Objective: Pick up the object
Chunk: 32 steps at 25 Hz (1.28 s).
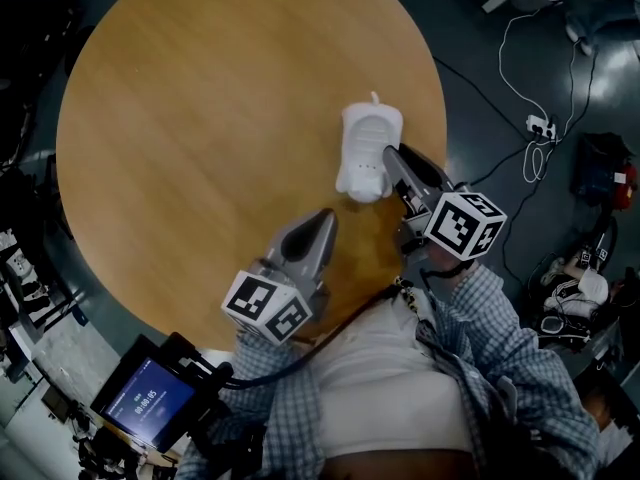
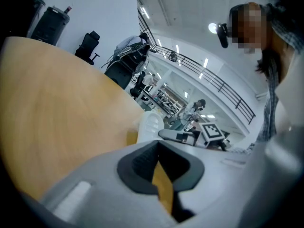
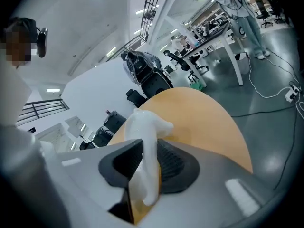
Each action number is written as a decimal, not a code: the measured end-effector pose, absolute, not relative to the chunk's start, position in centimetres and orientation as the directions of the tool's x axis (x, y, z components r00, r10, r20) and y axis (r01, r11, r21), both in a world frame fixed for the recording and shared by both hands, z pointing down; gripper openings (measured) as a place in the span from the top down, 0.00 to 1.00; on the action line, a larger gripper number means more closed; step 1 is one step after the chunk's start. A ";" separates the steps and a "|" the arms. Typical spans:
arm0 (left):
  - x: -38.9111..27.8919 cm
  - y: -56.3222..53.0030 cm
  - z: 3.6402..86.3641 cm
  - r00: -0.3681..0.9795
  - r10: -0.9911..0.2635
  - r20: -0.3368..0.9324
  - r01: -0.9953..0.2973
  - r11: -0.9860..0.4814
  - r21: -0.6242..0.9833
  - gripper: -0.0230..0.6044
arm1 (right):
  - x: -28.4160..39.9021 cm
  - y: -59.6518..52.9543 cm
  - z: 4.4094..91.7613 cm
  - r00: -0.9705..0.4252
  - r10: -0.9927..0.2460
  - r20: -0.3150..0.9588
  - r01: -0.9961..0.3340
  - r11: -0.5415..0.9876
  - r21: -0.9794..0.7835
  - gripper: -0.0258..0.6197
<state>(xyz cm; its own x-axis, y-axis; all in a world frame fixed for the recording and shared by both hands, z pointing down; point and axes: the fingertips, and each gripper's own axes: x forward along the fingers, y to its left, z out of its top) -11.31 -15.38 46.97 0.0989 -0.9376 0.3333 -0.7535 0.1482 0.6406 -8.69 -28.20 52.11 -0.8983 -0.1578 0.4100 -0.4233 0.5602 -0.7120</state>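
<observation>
Right hand-held gripper (image 3: 145, 167) clamps white object (image 1: 365, 143) at near edge only — could pivot, slip onto counter (image 1: 200, 128); left hand-held gripper (image 2: 159, 167) slightly open, empty.

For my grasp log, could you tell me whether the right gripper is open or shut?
Shut on the white object: the right gripper has both pads pressing its sides, with no gap visible.
</observation>
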 end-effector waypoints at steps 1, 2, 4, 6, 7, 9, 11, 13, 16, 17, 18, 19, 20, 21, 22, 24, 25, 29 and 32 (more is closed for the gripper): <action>-11.4 -15.4 46.7 0.098 -0.939 0.330 -0.757 0.144 0.637 0.96 | -8.8 -28.1 51.7 -0.903 -0.164 0.398 -0.417 0.557 -0.718 0.80; -11.5 -15.4 46.4 0.098 -0.941 0.325 -0.762 0.139 0.632 0.96 | -8.9 -28.0 51.2 -0.907 -0.169 0.385 -0.411 0.555 -0.723 0.80; -11.4 -15.2 45.6 0.097 -0.945 0.314 -0.772 0.128 0.622 0.96 | -9.0 -28.0 50.2 -0.915 -0.175 0.362 -0.396 0.555 -0.732 0.80; -10.9 -15.1 45.0 0.094 -0.947 0.307 -0.778 0.123 0.616 0.96 | -8.8 -28.1 49.0 -0.924 -0.178 0.338 -0.378 0.560 -0.738 0.80; -10.8 -15.1 44.5 0.091 -0.948 0.306 -0.779 0.123 0.615 0.96 | -8.6 -28.1 48.4 -0.928 -0.184 0.323 -0.369 0.562 -0.741 0.80; -10.9 -15.0 43.2 0.084 -0.949 0.305 -0.780 0.128 0.613 0.96 | -8.4 -28.2 46.9 -0.935 -0.203 0.289 -0.353 0.564 -0.747 0.80; -11.2 -14.5 42.0 0.078 -0.956 0.284 -0.789 0.115 0.604 0.96 | -8.4 -27.8 45.1 -0.941 -0.220 0.257 -0.338 0.571 -0.748 0.80; -11.4 -13.9 40.7 0.074 -0.963 0.260 -0.799 0.099 0.593 0.96 | -8.3 -27.2 43.4 -0.945 -0.228 0.234 -0.325 0.585 -0.743 0.80; -11.6 -13.6 39.4 0.066 -0.967 0.248 -0.809 0.094 0.580 0.96 | -8.0 -26.6 42.1 -0.948 -0.232 0.219 -0.316 0.599 -0.735 0.80; -11.6 -13.6 39.1 0.063 -0.968 0.242 -0.816 0.089 0.571 0.96 | -8.0 -26.5 41.7 -0.948 -0.235 0.213 -0.314 0.602 -0.734 0.80; -11.7 -13.6 38.8 0.061 -0.969 0.239 -0.825 0.086 0.559 0.96 | -8.0 -26.4 41.2 -0.949 -0.239 0.207 -0.312 0.605 -0.732 0.80; -11.6 -13.6 38.5 0.063 -0.969 0.238 -0.834 0.080 0.545 0.96 | -8.0 -26.3 40.7 -0.949 -0.242 0.202 -0.311 0.608 -0.730 0.80; -11.4 -13.5 38.3 0.071 -0.969 0.235 -0.841 0.069 0.537 0.96 | -8.1 -26.3 40.2 -0.950 -0.244 0.196 -0.308 0.612 -0.728 0.80; -11.2 -13.5 38.2 0.081 -0.970 0.228 -0.841 0.057 0.537 0.96 | -8.2 -26.2 39.7 -0.951 -0.246 0.188 -0.303 0.618 -0.726 0.80; -11.1 -13.5 38.1 0.087 -0.971 0.222 -0.838 0.049 0.544 0.96 | -8.2 -26.2 39.3 -0.952 -0.248 0.177 -0.297 0.624 -0.723 0.80; -11.1 -13.5 37.5 0.084 -0.972 0.220 -0.834 0.052 0.550 0.96 | -8.2 -26.1 38.3 -0.954 -0.254 0.156 -0.287 0.635 -0.717 0.80; -11.2 -13.6 37.2 0.081 -0.973 0.217 -0.836 0.052 0.546 0.96 | -8.2 -26.0 37.8 -0.956 -0.256 0.146 -0.281 0.640 -0.715 0.80; -11.8 -14.3 37.1 0.075 -0.979 0.189 -0.846 0.038 0.532 0.96 | -8.7 -26.2 36.9 -0.961 -0.251 0.118 -0.259 0.657 -0.708 0.80; -11.4 -14.6 36.6 0.084 -0.978 0.191 -0.848 0.031 0.530 0.96 | -8.6 -26.2 36.3 -0.963 -0.247 0.107 -0.249 0.667 -0.702 0.80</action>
